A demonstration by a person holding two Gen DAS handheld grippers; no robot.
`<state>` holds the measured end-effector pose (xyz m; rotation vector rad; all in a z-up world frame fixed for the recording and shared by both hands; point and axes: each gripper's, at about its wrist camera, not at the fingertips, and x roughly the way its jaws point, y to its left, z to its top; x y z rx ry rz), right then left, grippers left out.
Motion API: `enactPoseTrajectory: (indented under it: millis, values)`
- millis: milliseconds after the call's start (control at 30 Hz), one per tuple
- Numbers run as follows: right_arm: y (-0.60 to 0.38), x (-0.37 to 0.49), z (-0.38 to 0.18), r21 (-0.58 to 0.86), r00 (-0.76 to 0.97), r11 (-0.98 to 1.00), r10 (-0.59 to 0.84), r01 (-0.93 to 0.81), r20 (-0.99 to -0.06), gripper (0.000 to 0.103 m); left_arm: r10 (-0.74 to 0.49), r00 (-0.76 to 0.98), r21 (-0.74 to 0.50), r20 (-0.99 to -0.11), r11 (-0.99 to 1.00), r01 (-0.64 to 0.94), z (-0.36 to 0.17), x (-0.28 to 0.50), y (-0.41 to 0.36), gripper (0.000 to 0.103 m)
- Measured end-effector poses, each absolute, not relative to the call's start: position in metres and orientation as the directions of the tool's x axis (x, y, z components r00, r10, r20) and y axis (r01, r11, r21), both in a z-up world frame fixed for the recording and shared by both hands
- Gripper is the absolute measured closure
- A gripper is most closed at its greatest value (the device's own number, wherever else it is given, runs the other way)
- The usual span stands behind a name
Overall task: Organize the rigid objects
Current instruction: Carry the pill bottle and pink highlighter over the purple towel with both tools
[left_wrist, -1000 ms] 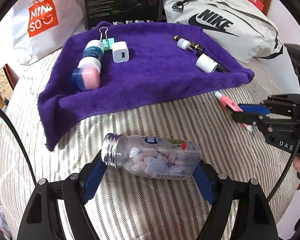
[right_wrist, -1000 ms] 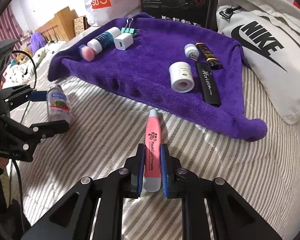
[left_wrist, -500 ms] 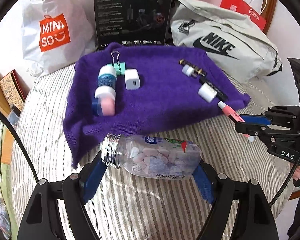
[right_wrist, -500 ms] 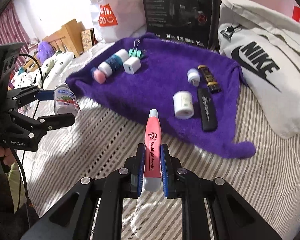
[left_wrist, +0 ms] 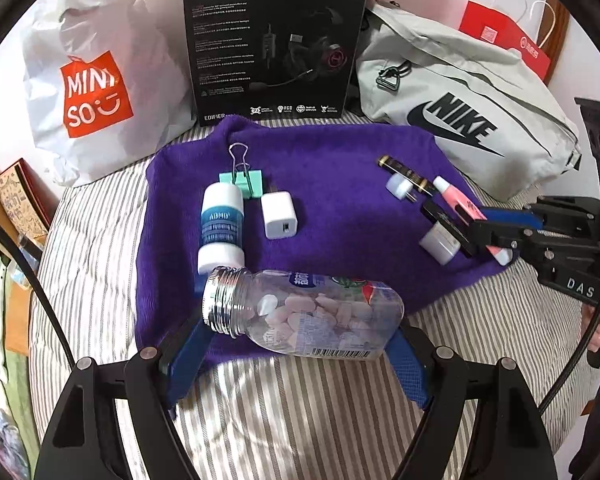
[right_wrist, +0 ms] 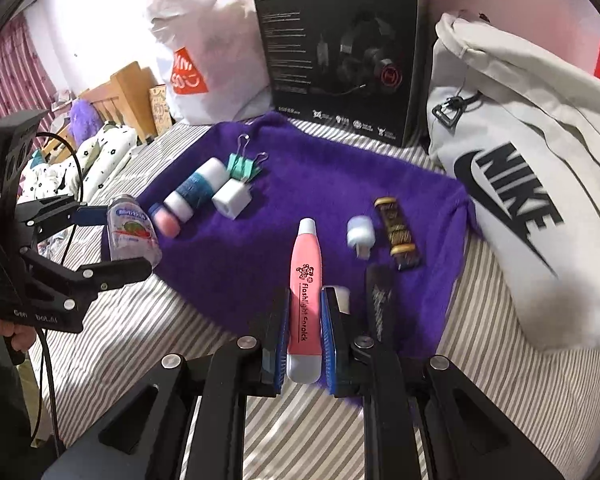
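Two items in hand, seven visible at rest on the cloth.

Item 1: clear plastic bottle of pale tablets, threaded neck bare [left_wrist: 302, 316]. Held crosswise in the left gripper [left_wrist: 296, 354], jaws spread wide and closed on its two ends, neck toward the left finger. It hangs above the near edge of the purple terry towel [left_wrist: 332, 216]; the end-to-end hold likely suits a round body that would roll out of a side pinch.

Item 2: slim pink pen-shaped flashlight with white ends [right_wrist: 306, 300]. Clamped lengthwise in the right gripper [right_wrist: 305, 344], jaws nearly together on its rear half, tip pointing ahead over the towel's right part. Judged mid-carry toward the towel, not yet set down.

Ahead-left of the left gripper, grouped: white-and-teal cylindrical container [left_wrist: 221, 227], mint green binder clip [left_wrist: 242, 180], white cube charger [left_wrist: 279, 215]. A pink-ended capsule [right_wrist: 166, 219] lies beyond the bottle as the right camera sees it.

Ahead-right of the right gripper, grouped: small white plug adapter [right_wrist: 361, 235], black-and-gold tube [right_wrist: 396, 232], flat black stick [right_wrist: 378, 296]. A white cylinder shows just behind the right finger, mostly hidden.

Grouping suggests sorting by side.

Backdrop: black headset box [left_wrist: 274, 40], grey sling bag [left_wrist: 460, 112], white shopping bag [left_wrist: 92, 80].
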<state>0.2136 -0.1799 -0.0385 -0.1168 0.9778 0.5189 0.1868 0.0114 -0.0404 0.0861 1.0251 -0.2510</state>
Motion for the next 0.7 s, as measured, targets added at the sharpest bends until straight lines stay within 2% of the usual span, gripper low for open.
enactPoseTrajectory:
  millis: [700]
  values:
    - [-0.152,0.292,-0.079,0.134,0.369,0.862,0.344,-0.49,-0.863,0.087,-0.153,0.465,-0.046,-0.872,0.971,0.233,-0.066,0.244,0.015,0.023]
